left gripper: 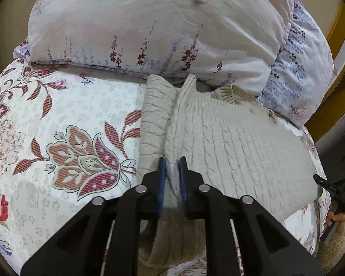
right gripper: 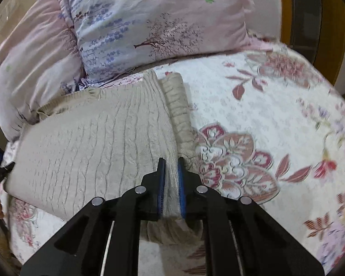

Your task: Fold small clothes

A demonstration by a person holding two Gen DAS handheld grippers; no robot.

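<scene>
black grippers point(left gripper: 172, 161), blue pads point(right gripper: 181, 184), silver screws point(left gripper: 142, 188)

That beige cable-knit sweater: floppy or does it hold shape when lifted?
Probably floppy: the sweater sags below the left tool and bunches in the right tool. Thick knit likely grips, not slips. Folded sleeve may slump.

Left claw point(left gripper: 172, 161) and right claw point(right gripper: 171, 161) clamped

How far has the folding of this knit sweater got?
Done: one sleeve is already folded over the beige sweater on the floral bedsheet. In hand: left gripper and right gripper each pinch a fold of it. Left: the remaining folds.
</scene>
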